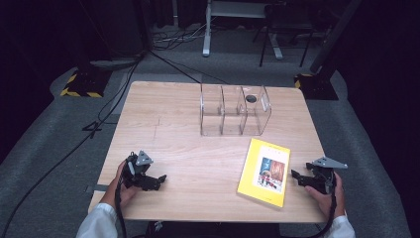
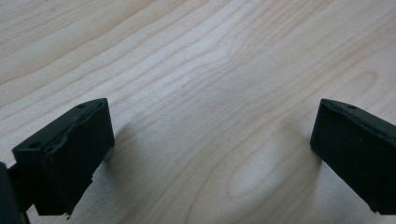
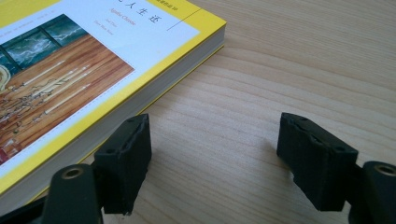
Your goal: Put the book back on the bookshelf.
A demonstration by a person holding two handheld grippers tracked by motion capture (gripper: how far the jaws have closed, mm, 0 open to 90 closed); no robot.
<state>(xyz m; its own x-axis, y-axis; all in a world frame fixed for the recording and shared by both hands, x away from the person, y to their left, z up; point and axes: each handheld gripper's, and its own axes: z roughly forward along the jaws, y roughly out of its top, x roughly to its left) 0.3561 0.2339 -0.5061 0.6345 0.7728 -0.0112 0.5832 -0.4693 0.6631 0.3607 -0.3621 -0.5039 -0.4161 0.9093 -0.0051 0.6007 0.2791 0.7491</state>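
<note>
A yellow book (image 1: 264, 172) with a picture on its cover lies flat at the table's front right. My right gripper (image 1: 295, 176) rests just right of it, open, pointing at the book's edge. In the right gripper view the book (image 3: 70, 70) lies right beside the left-hand jaw, and only bare wood shows between the jaws of that gripper (image 3: 215, 135). My left gripper (image 1: 159, 179) sits at the front left, held low over the wood. Its jaws stand wide apart in the left gripper view (image 2: 212, 126), with nothing between them.
A clear plastic organiser (image 1: 235, 110) with upright dividers stands at the back centre of the wooden table (image 1: 188, 148). A round dark hole (image 1: 251, 98) shows in the tabletop behind it. Cables and stand feet lie on the floor beyond.
</note>
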